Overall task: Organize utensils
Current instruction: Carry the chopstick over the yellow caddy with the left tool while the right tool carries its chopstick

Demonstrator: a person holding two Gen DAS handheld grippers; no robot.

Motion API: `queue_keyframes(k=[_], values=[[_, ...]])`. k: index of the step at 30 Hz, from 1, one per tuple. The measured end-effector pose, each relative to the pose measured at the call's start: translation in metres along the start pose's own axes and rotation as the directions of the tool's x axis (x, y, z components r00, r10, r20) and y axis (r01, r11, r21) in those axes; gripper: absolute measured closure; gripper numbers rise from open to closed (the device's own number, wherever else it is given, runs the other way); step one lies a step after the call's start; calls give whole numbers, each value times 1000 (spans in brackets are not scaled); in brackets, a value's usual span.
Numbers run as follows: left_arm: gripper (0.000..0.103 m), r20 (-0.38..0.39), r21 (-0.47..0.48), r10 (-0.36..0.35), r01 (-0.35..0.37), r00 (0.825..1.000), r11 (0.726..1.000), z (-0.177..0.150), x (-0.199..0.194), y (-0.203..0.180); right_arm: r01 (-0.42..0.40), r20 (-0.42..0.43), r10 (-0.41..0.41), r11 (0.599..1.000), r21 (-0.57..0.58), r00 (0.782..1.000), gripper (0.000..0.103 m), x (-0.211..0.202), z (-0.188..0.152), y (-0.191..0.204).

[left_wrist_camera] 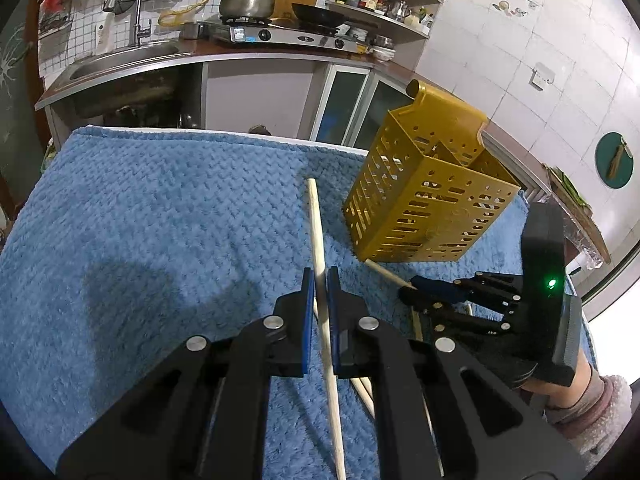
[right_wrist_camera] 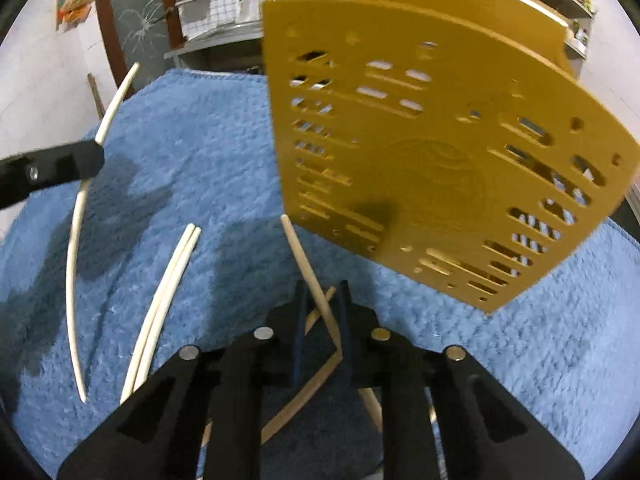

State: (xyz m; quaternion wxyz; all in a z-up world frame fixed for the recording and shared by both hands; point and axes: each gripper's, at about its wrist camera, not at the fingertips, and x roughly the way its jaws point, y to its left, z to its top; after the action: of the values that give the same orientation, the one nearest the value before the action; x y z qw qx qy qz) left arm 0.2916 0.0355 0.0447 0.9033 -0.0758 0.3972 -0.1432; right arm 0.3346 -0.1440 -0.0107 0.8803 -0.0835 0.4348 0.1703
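Our left claw (left_wrist_camera: pixel 320 276) is clenched on a pale chopstick (left_wrist_camera: pixel 316 224) near its middle, the stick running from 12 o'clock back toward 6 between the blue pads. Our right claw (right_wrist_camera: pixel 322 300) grips another chopstick (right_wrist_camera: pixel 298 248) close to one end; its free tip points to 11 o'clock and lies just beside the low edge of the yellow holder (right_wrist_camera: pixel 440 152).

The holder stands tilted on the blue towel (left_wrist_camera: pixel 140 220) at about 2 o'clock in the left view, its open top and inner dividers facing up and away. Whether anything props it, we cannot tell.

We judge the sticks light, stiff and smooth, so they may swivel in a pinch taken far from the middle. The left hold looks balanced; the right one, so near an end, could let the stick droop or twist. The holder looks like thin slotted plastic, light enough to slide or tip if a stick pushes its wall.

A pair of chopsticks (right_wrist_camera: pixel 164 304) lies side by side on the towel at 8 o'clock in the right view, and two darker sticks (right_wrist_camera: pixel 316 372) lie crossed under the right claw. The two claws sit near each other, so they could collide on the way to the holder's mouth. The soft towel may snag a low tip. Behind, the sink (left_wrist_camera: pixel 120 60) and stove (left_wrist_camera: pixel 280 34) are well apart.
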Motion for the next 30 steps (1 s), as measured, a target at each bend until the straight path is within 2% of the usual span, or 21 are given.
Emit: queue_keyframes(k=[10,18,21,23,30], values=[[99,16,18,-11,11,1000,1000,2,-7,-13,-11,66,2,991,133,998,91,-52,-9,-33],[99,53,41,-26,24,998,999,6,-23,-28,-86,161,37,949,304,986,92,-99,-19,-78],[99,60,46,-29,27,998,999,7,-27,-35,-107,178,42,922,372,983,97,-100,-21,-85],[99,62,48,-37,35,997,998,8,-29,-39,-115,192,36,902,417,981,97,-103,-28,-96],[99,81,61,-44,39,996,997,9,-32,-49,-102,243,-4,902,420,970,97,-108,-33,-99]])
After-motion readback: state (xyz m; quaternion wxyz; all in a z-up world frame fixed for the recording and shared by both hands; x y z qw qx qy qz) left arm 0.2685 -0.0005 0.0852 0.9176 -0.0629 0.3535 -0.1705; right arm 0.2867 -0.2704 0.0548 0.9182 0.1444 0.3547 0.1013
